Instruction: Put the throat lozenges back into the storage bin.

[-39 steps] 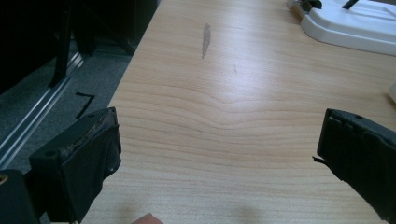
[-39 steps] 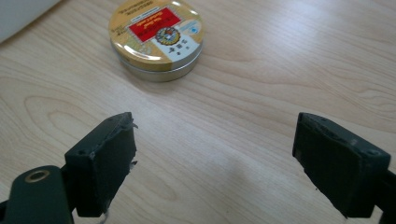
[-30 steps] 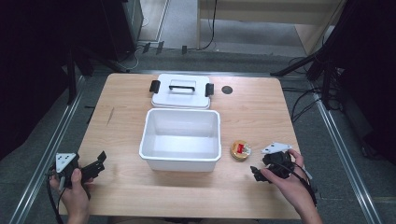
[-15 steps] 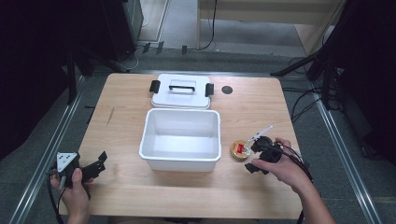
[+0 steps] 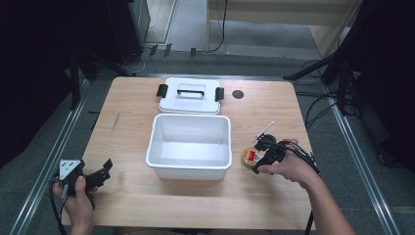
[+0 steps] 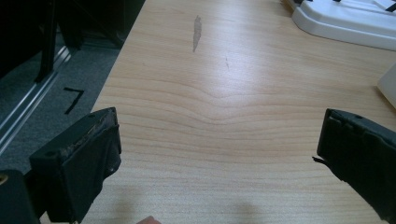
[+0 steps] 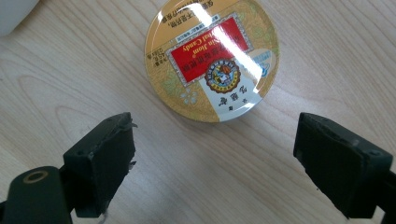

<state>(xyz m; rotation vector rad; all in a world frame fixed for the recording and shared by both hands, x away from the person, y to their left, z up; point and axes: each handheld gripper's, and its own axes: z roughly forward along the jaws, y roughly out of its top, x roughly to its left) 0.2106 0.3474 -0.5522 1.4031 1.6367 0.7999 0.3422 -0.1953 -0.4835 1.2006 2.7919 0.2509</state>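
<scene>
A pale wooden table (image 5: 147, 215) stands on a grey floor, with dark equipment and cables around its edges. Near the middle of the table sits an open white bin (image 5: 190, 145), and its lid (image 5: 190, 97) with a black handle lies flat just behind it, toward the far edge. A small dark disc (image 5: 238, 94) lies to the right of the lid.

Just beside the bin's right wall lies a round candy tin (image 7: 212, 56), flat on the wood with its printed gold and red top facing up. Being round, it has no long axis; in the right gripper view its lettering reads upside down, so the label's top points toward the gripper.

The right gripper (image 5: 258, 160) is held over the table at the tin, tilted down at it. Its jaws stand apart with bare wood between them, the tin just ahead of the tips and not touched.

The left gripper (image 5: 103, 169) rests near the table's front left corner, well apart from the bin. Its jaws are spread wide over bare wood, holding nothing.
</scene>
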